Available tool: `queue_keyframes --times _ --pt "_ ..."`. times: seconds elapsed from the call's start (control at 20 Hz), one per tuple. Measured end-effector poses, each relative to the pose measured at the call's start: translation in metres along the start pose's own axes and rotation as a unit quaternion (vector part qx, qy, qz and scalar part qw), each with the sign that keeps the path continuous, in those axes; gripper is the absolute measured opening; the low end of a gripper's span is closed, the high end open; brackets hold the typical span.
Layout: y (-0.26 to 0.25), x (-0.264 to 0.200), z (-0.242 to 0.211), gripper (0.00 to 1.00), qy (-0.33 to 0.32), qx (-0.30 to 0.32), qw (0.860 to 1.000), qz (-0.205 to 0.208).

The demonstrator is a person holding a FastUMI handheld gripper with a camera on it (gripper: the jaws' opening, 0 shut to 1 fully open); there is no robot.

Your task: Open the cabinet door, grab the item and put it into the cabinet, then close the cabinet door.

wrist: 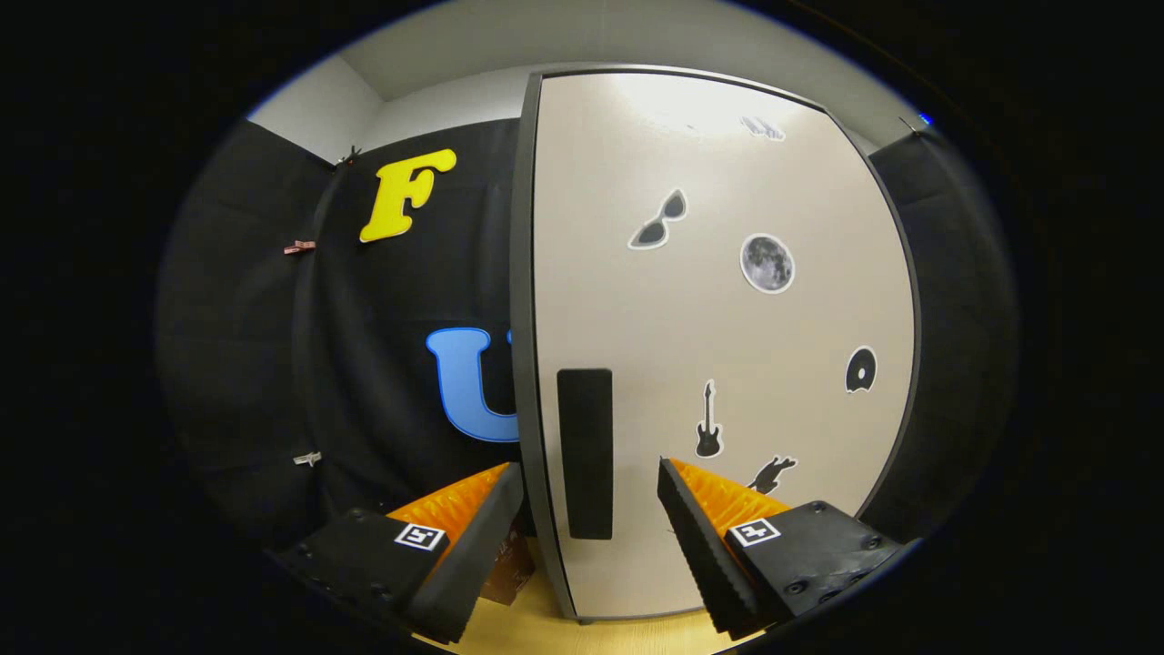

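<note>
cabinet door: closed, contents hidden | gripper: fingers apart, straddling dark handle

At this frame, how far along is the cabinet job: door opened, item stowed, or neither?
Nothing looks done yet. The cabinet door faces the camera, apparently shut, with stickers on its front. In hand: the gripper is open, its fingers straddling the dark handle near the door's edge, not visibly touching it. A brown item sits low beside the cabinet, partly hidden behind one finger. Left: pull the door open, stow the item, shut the door.
</note>
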State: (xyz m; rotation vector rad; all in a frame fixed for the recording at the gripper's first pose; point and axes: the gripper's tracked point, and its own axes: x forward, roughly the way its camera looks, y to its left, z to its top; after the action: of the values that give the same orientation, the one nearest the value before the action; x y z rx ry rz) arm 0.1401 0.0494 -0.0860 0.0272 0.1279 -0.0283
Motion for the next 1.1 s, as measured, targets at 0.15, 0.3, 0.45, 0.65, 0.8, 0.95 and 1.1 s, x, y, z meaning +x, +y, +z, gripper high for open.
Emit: queue_keyframes --times 0.15,0.3,0.45,0.65,0.8,0.95,1.1 --pt "-0.003 0.012 -0.001 0.97 -0.009 -0.007 1.000 -0.014" --pt "-0.005 0.023 -0.002 0.96 -0.013 -0.001 1.000 -0.022" --pt "-0.008 0.029 -0.006 0.70 -0.004 0.004 0.999 -0.034" --pt "-0.001 0.032 -0.010 0.48 0.002 -0.014 0.999 -0.036" --pt "-0.001 0.033 -0.011 0.33 0.001 -0.028 0.998 -0.049" --pt "-0.003 0.032 -0.012 0.20 0.008 -0.031 0.998 -0.059" --pt "-0.003 0.027 -0.014 0.15 0.021 -0.037 0.998 -0.050"
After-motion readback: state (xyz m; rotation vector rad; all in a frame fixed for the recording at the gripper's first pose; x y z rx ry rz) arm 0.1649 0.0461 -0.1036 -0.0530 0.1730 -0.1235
